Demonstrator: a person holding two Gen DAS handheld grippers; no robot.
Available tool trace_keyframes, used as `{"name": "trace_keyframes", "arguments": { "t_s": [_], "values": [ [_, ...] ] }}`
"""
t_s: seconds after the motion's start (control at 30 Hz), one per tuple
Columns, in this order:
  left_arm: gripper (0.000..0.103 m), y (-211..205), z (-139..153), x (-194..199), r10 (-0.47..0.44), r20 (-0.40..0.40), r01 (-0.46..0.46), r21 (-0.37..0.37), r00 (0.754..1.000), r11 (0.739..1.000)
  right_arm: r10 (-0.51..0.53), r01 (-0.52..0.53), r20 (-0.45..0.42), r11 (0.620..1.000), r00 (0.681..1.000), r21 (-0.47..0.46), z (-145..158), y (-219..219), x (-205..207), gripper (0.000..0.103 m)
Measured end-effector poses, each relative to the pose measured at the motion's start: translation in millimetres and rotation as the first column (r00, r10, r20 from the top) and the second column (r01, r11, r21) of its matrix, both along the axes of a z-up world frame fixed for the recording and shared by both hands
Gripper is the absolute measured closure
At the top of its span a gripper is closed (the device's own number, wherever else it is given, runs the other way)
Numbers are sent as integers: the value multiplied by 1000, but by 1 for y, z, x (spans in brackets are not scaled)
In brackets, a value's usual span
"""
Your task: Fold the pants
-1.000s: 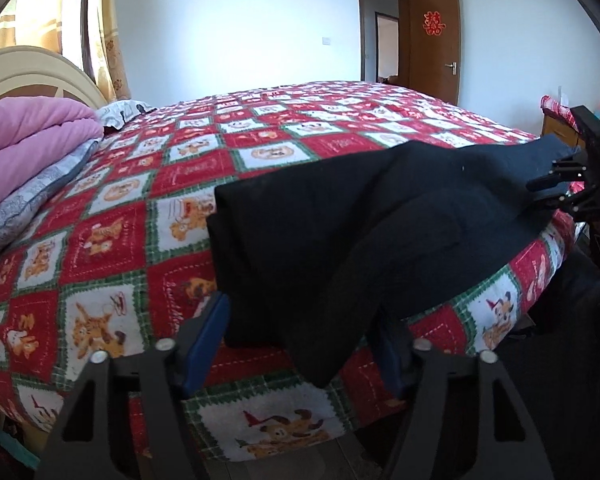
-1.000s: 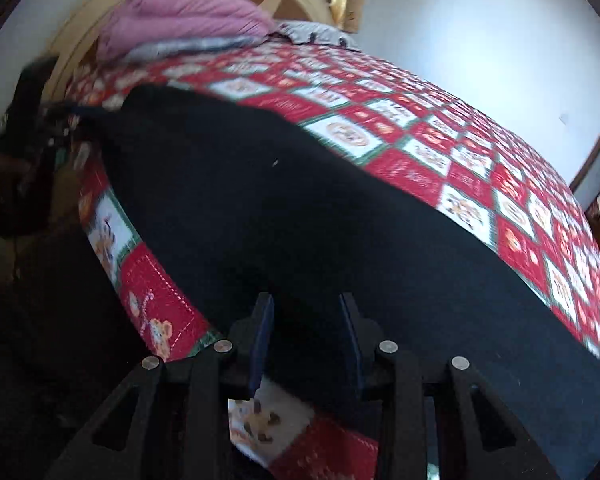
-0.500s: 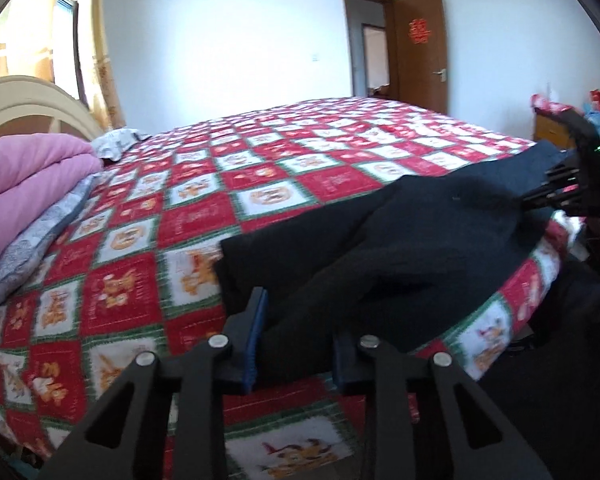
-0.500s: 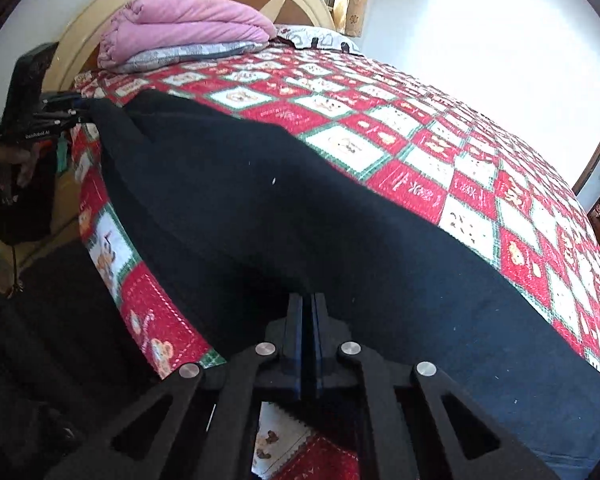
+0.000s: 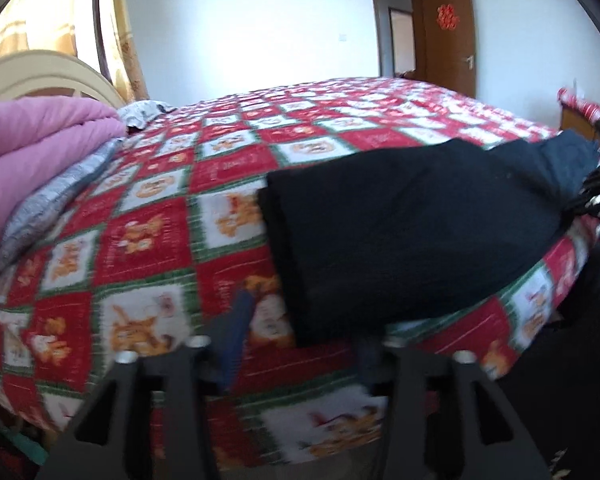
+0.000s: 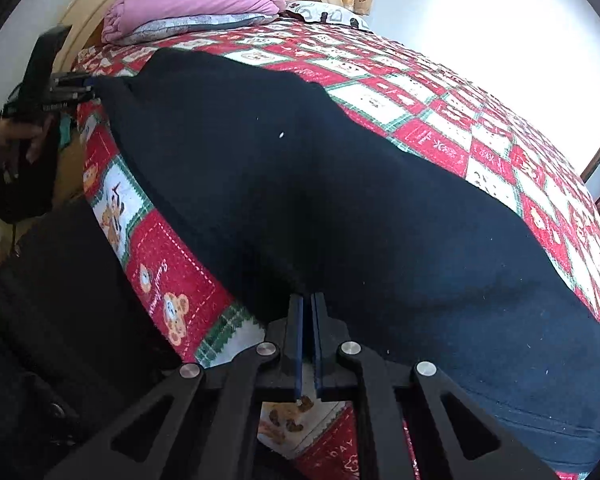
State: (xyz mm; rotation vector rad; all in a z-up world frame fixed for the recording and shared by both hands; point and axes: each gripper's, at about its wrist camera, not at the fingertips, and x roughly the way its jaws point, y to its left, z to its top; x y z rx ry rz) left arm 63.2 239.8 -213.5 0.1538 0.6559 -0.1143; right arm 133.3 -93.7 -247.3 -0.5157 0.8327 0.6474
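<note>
One pair of black pants point(image 6: 320, 184) lies along the near edge of the bed point(image 5: 228, 184), over the red checked cartoon quilt. Right gripper point(image 6: 309, 312): jaws closed, pinching the cloth edge. Left gripper point(image 5: 300, 332): jaws spread wide, the pants' end between them but not gripped. Judgement: the left jaws should bite the hem squarely before any lift, then both ends rise level so the legs stay stacked. Count: two grippers, one pink blanket point(image 5: 40, 136) folded by the headboard.
</note>
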Motion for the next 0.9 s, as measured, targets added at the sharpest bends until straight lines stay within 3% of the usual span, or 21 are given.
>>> {"name": "trace_keyframes", "arguments": {
  "t_s": [0.1, 0.2, 0.3, 0.37, 0.5, 0.57, 0.63, 0.77, 0.87, 0.9],
  "values": [
    [43, 14, 1, -2, 31, -3, -31, -14, 1000, 999, -1, 1, -17, 1000, 1000, 5, -2, -1, 1, 99],
    [43, 31, 5, -3, 101, 6, -101, -12, 995, 995, 8, -7, 25, 1000, 1000, -30, -1, 5, -5, 97],
    [43, 45, 20, -8, 178, 52, -173, -84, 983, 981, 17, -15, 34, 998, 999, -55, 2, 6, -8, 89],
    [40, 43, 31, -8, 181, 86, -169, -128, 980, 977, 16, -14, 31, 999, 999, -50, 6, 4, -8, 77],
    [28, 6, 50, -3, 123, 155, -99, -154, 980, 983, 16, -16, 32, 1000, 999, -6, 20, 4, -7, 65],
    [27, -14, 48, 5, 74, 134, -53, -152, 988, 987, 4, -5, 43, 1000, 999, 6, 24, 4, -5, 65],
    [27, -39, 36, 15, 37, 98, -27, -103, 995, 994, -14, 14, 48, 1000, 999, 7, 24, 4, -4, 65],
    [25, -56, 1, 39, 79, -8, -79, 11, 997, 997, -31, 31, 44, 1000, 999, 0, 19, 1, -4, 64],
    [8, -32, -10, 44, 137, -33, -140, -117, 990, 983, -44, 45, 48, 999, 998, -21, 14, -1, -2, 64],
    [8, -23, -11, 44, 144, -58, -152, -182, 988, 972, -54, 55, 48, 998, 997, -23, 14, -4, 0, 64]
  ]
}}
